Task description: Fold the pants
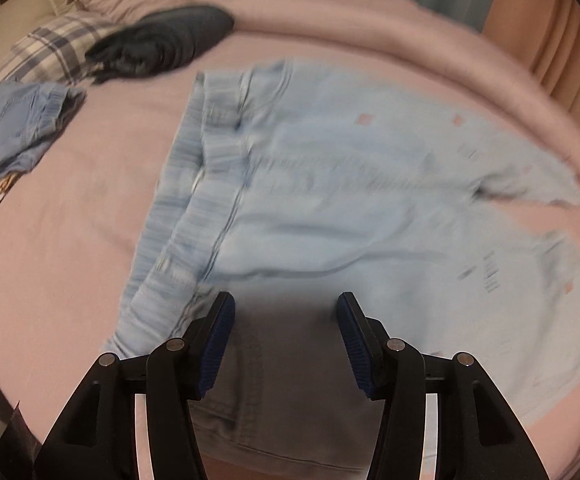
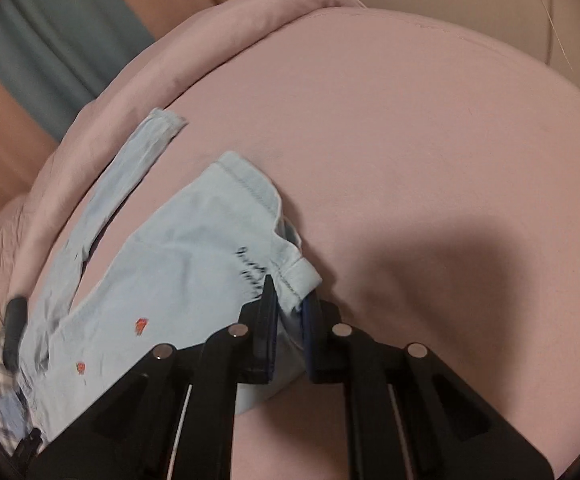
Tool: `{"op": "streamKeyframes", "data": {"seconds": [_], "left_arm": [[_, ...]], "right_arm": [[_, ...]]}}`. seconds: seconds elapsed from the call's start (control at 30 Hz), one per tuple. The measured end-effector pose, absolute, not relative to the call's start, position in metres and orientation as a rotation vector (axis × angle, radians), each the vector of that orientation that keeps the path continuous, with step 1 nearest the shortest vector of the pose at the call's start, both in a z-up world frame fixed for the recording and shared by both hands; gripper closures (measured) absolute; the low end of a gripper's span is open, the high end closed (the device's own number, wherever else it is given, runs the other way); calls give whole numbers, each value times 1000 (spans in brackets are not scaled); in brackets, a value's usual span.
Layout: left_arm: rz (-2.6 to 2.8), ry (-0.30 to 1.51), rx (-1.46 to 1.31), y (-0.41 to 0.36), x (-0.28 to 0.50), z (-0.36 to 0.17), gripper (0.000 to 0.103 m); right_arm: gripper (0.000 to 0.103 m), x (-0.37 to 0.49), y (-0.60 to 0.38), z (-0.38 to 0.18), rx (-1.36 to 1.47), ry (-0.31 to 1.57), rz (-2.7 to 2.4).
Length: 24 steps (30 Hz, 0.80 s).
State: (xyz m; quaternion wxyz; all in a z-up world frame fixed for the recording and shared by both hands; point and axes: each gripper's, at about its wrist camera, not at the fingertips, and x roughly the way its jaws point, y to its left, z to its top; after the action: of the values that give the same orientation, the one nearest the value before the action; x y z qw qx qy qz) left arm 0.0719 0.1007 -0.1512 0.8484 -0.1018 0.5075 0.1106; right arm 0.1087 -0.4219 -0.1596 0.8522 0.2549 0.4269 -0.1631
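The pale blue cotton pants with small orange motifs (image 1: 330,184) lay spread on the pink bedsheet (image 1: 69,220), roughly in the middle of the bed, and the fold looked to be at its very start: a hem had been seized, the cloth not yet doubled. In the left wrist view the gathered elastic waistband (image 1: 193,184) sat to the left, and the legs ran away to the right, so the long axis went across that picture, waist at one end and cuffs at the other, with the two legs parting slightly toward the far end. The left gripper (image 1: 285,336) hovered over the near edge of the garment close to the waistband, its blue pads standing apart with nothing pinched between them. The right gripper (image 2: 292,320) was closed on the stitched cuff (image 2: 298,280) of the nearer leg, cloth visibly caught between the pads; the other leg (image 2: 129,172) lay loose beside it, its hem pointing toward the rolled pink duvet (image 2: 273,4). I judged the next move would need the left gripper to take hold at the waist, then the clamped cuff to be carried over so one leg would land on the other, or the cuffs meet the waist, without dragging the whole garment along the sheet.
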Motion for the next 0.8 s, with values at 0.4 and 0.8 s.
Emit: {"op": "streamKeyframes", "data": {"seconds": [0.4, 0.8], "left_arm": [[149, 1037, -220, 115, 56, -137, 45], [95, 1015, 8, 105, 54, -153, 21]], "right_arm": [[67, 102, -422, -131, 236, 956, -594], [46, 150, -242, -186, -12, 1142, -5]]}}
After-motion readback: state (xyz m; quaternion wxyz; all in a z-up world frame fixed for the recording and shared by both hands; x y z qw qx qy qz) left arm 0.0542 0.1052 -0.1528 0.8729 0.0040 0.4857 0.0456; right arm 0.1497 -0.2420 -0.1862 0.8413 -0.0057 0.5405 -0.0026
